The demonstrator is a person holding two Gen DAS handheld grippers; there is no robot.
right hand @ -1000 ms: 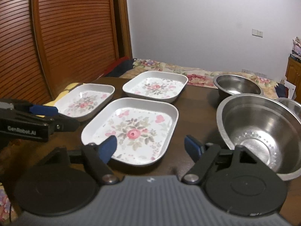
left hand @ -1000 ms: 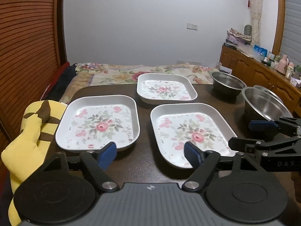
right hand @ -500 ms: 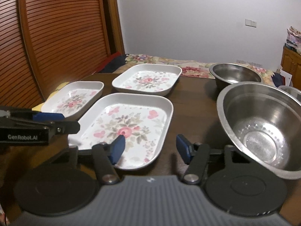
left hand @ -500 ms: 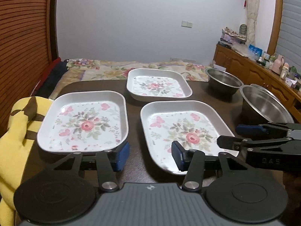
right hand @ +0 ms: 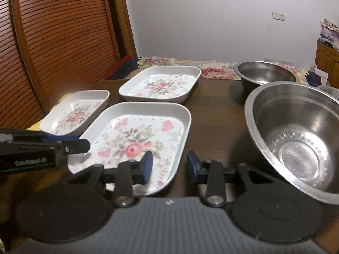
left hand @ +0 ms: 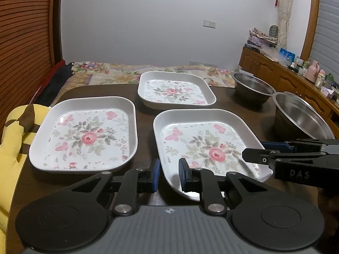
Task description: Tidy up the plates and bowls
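We are working on the near floral plate (left hand: 208,146), which is lying on the dark worktop (left hand: 146,105) directly ahead of both grippers, its long axis running away from us and slightly leftward in the right wrist view. The left gripper (left hand: 168,174) is straddling the plate's near left corner: its jaws have just been closing and are now standing narrow, one blue pad outside the rim and one inside, though we cannot tell whether they are pressing yet. The right gripper (right hand: 169,167) is sitting at the near right corner, rim between its pads; its jaws have also been closing but are visibly wider, with a gap beside the rim. Both are about equally near. The other two floral plates (left hand: 83,134) (left hand: 174,90) are lying beyond and to the left, the steel bowls (right hand: 296,131) to the right.
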